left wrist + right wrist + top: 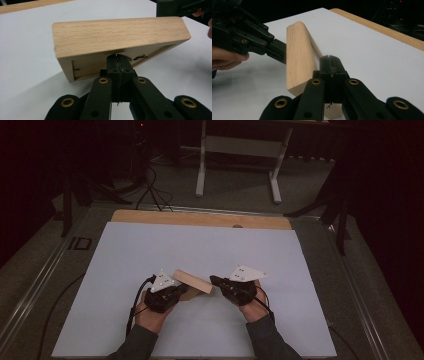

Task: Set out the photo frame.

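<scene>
A light wooden block (192,281) with a recessed underside stands tilted on the white sheet between my two grippers. In the left gripper view the block (117,35) leans over my left gripper (118,57). That gripper's jaws are shut together, and their tip touches the recessed face just under the rim. In the right gripper view my right gripper (330,58) is shut too, its tip close beside the right side of the block (298,57). From the opposite side the left gripper (279,53) presses on the block. Nothing sits between either pair of jaws.
A white sheet (200,245) covers a wooden board (200,218) whose far edge shows. Behind it stand a white desk frame (240,150) and dark stands on the floor, with cables (150,190) trailing there. A person's hands (150,315) hold the grippers near the front.
</scene>
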{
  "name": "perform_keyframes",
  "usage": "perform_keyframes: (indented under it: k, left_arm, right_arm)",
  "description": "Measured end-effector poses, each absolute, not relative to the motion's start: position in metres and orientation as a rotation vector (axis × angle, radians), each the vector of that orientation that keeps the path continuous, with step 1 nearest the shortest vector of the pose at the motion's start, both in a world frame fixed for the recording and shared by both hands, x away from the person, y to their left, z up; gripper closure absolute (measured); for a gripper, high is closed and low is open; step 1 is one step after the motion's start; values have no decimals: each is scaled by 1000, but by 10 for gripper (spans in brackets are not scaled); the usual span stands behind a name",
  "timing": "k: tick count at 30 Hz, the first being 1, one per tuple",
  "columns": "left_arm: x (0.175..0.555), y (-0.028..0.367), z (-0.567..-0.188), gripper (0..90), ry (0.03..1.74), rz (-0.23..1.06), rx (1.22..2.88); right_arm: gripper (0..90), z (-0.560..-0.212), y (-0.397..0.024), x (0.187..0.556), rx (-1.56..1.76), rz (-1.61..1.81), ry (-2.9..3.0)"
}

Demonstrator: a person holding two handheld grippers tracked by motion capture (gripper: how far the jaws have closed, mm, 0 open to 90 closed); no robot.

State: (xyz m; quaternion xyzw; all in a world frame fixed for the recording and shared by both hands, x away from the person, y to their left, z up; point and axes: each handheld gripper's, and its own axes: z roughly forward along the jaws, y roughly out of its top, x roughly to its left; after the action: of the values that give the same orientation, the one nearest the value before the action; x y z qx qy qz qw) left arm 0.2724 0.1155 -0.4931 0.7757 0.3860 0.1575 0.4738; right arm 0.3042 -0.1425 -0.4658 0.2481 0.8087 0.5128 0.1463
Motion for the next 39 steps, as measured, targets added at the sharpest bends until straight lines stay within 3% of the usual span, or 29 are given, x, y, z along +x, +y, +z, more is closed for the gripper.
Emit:
perform_keyframes:
  k: [39]
  left_arm:
    - [272, 110, -495, 896, 935, 385, 1914]
  right_arm:
    - [897, -466, -130, 295, 670, 1490, 2356]
